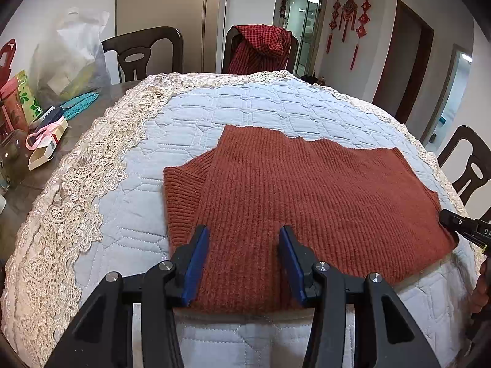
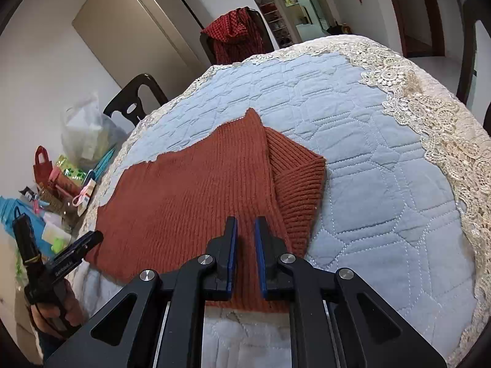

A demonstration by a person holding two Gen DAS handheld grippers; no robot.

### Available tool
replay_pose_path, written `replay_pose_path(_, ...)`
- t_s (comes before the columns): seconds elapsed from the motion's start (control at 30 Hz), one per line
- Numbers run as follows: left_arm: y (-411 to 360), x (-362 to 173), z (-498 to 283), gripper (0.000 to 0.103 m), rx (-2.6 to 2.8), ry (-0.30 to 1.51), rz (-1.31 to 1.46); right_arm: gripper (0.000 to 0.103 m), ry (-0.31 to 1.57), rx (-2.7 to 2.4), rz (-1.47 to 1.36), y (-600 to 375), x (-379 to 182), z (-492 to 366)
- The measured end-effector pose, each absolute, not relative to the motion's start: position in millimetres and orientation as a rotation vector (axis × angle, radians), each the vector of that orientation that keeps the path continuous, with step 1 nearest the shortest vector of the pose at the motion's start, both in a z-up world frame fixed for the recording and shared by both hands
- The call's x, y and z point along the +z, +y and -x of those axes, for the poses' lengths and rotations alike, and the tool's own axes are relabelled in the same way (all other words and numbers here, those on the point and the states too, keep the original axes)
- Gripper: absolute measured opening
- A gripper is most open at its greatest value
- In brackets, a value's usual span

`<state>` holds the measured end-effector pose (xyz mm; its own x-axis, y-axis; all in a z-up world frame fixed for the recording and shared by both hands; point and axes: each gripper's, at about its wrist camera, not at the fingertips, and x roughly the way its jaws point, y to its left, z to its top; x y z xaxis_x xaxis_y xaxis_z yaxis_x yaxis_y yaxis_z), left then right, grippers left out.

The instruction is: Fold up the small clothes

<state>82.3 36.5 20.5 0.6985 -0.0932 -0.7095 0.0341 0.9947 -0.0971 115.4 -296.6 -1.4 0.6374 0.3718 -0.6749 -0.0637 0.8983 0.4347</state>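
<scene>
Sweater: a rust-red ribbed knit sweater (image 1: 291, 190) lies flat on the near half of the counter, partly folded, its near hem close to the near edge.
Left gripper: the left gripper (image 1: 244, 239) hangs over the near left part of the sweater; its blue pads stand well apart with knit showing between them, released, and nothing is held.
Right gripper: the right gripper (image 2: 245, 230) hangs over the near right part of the sweater; its pads are drawn almost together with only a thin gap, and no cloth is seen pinched between them.
Hand: in the right wrist view a hand (image 2: 58, 309) grips the handle of the left gripper at the near left.
Sleeves: one sleeve (image 1: 184, 196) is folded in at the left side, another (image 2: 294, 181) at the right side.
Counter: the counter carries a pale blue quilted cover (image 1: 245, 107) edged with cream lace (image 1: 76, 190).
Left side: a plastic bag (image 1: 73, 52), small boxes and packets crowd the left end.
Far: a chair with a red checked garment (image 1: 260, 49) draped over it stands behind the far edge.
</scene>
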Motion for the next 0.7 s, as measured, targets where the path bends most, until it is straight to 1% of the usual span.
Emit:
replay_pose_path(0.4,48,29,-57,0.050,-0.026,0.763,0.088,0.012,0.815,0.314,-0.353,-281,15,-92)
replay_pose_path(0.7,77,10,-62,0.050,0.021,0.819,0.190,0.012,0.826,0.421,-0.268,-234,17,-90)
